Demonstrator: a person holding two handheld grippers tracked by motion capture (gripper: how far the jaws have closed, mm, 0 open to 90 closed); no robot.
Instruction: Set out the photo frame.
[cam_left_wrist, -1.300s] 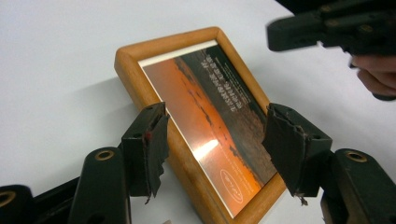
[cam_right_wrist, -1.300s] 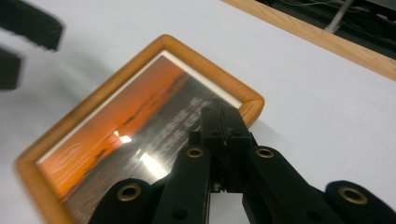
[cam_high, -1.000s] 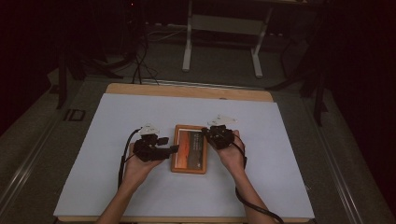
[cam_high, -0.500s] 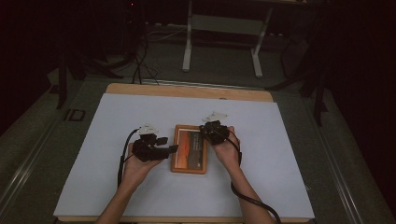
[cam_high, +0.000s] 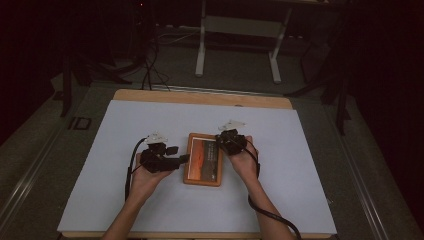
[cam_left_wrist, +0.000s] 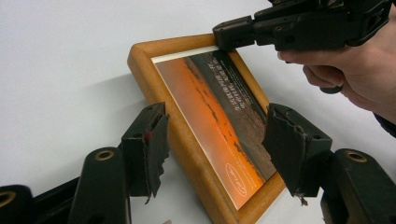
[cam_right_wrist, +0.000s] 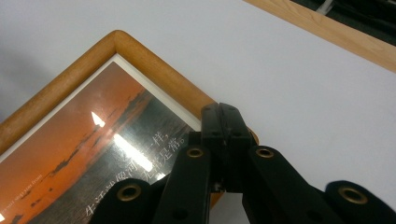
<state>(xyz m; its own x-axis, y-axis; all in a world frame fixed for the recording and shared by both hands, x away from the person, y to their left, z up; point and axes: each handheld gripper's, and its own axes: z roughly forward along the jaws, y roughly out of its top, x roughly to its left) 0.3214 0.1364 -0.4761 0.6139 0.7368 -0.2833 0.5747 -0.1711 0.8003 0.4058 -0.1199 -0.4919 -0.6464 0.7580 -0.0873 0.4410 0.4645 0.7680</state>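
Wooden picture frame, rigid, light but glazed and likely slippery, lies flat on the white bench; left tongs gape astride its side rail, the best hold, right tongs pressed together on its rim.

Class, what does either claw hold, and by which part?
Nothing. The open left claw straddles the wooden picture frame; the shut right claw rests on its corner.

Left gripper held level, fingers spread wide, right gripper angled down, fingers pressed together, both forearms reaching forward
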